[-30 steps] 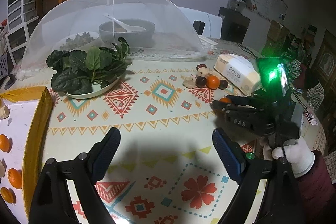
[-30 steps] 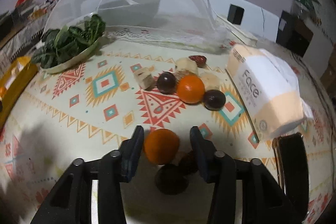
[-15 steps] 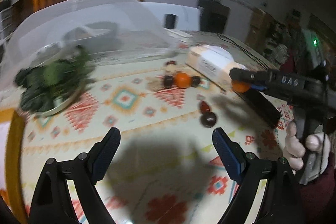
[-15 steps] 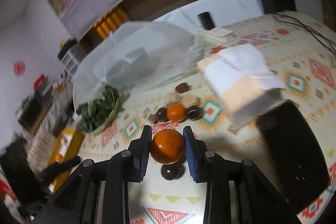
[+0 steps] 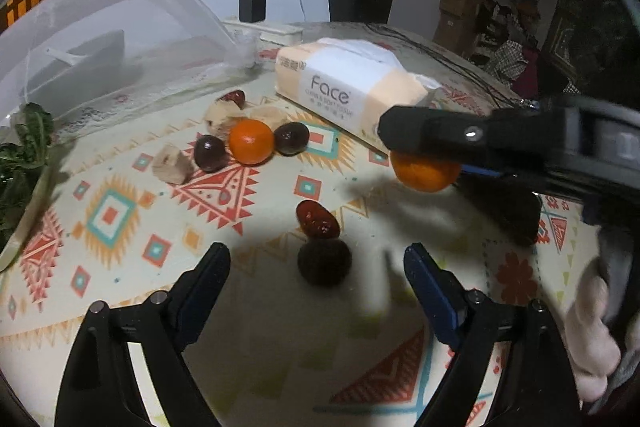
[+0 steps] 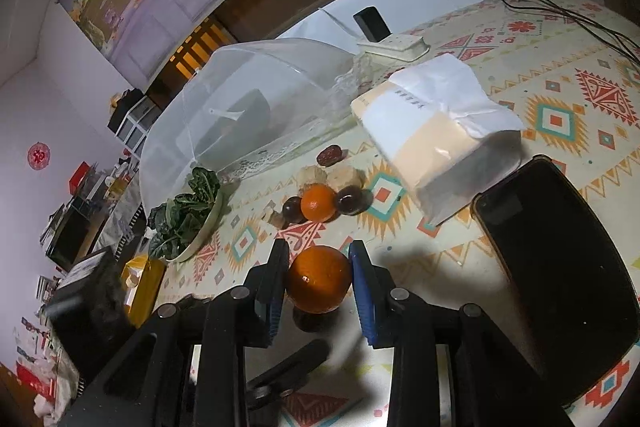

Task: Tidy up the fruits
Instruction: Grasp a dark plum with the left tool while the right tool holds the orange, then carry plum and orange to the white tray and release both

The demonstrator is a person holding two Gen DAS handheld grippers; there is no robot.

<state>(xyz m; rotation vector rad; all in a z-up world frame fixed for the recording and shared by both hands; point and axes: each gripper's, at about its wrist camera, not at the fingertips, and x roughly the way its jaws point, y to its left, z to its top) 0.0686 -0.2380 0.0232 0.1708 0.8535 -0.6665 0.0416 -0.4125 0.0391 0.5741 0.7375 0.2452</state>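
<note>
My right gripper (image 6: 318, 253) is shut on an orange (image 6: 318, 279) and holds it above the patterned tablecloth (image 6: 560, 115). In the left wrist view this orange (image 5: 426, 173) hangs under the right gripper (image 5: 400, 143), in front of the tissue pack. My left gripper (image 5: 316, 259) points down at a dark round fruit (image 5: 324, 261). Its jaws are closing with the fruit between them, and the pads stand clear of it. A red date (image 5: 316, 219) touches that fruit's far side. Farther back lie another orange (image 5: 251, 141), two dark fruits (image 5: 209, 153) and beige chunks (image 5: 172, 163).
A "Face" tissue pack (image 5: 352, 87) lies at the back right, with a black phone (image 6: 560, 267) beside it. A mesh food cover (image 5: 100, 39) stands over a bowl at the back left. A plate of greens (image 6: 184, 219) and a yellow box (image 6: 146, 287) sit to the left.
My left gripper has swung right and down over the dark fruit and date, and its jaws have narrowed. My right gripper has lifted the orange off the table and rolled.
</note>
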